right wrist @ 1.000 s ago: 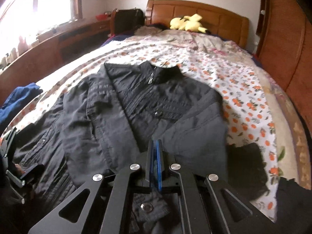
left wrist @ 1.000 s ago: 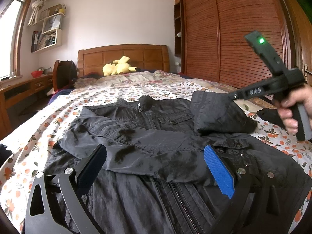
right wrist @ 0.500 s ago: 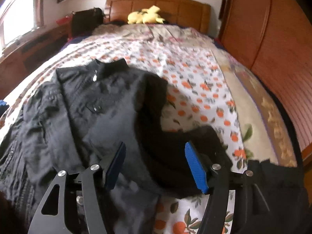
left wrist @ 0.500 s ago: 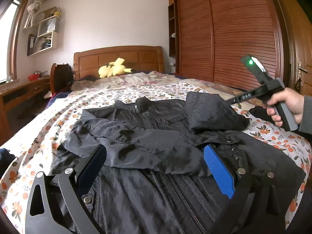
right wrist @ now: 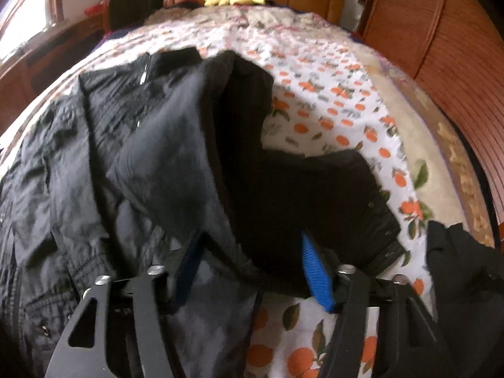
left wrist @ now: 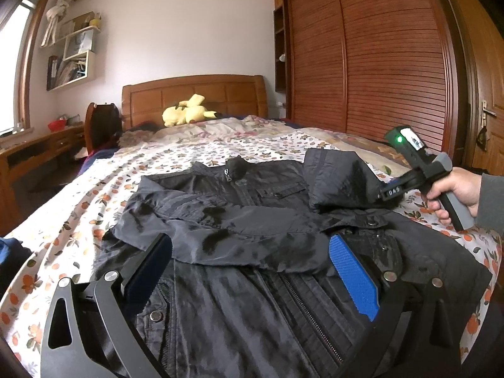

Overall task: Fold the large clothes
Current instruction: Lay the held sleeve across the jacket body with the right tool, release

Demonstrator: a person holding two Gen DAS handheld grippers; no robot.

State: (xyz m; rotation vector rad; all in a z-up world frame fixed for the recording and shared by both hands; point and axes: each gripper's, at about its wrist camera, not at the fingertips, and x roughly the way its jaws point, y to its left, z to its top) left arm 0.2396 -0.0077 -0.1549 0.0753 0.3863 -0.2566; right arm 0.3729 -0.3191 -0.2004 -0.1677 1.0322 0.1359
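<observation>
Both grippers (left (left wrist: 249, 271), right (right wrist: 252, 267)) gape, jaws wide.

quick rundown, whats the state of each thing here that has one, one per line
black jacket: zipped shut, lying flat on the bed, one sleeve folded across the chest
other sleeve: bunched up, not yet folded in
left hand-held gripper: open, holding nothing
right hand-held gripper: open, over the bunched sleeve
wardrobe doors: closed
indicator light: lit green

Home bedroom. Bed (left wrist: 220, 151) with wooden headboard (left wrist: 195, 94), orange-print floral sheet, yellow plush toy (left wrist: 186, 114) by headboard. Slatted wooden wardrobe (left wrist: 378, 63) along right wall. Wall shelves (left wrist: 75, 53) with books, wooden desk (left wrist: 28, 154) under window at left.
</observation>
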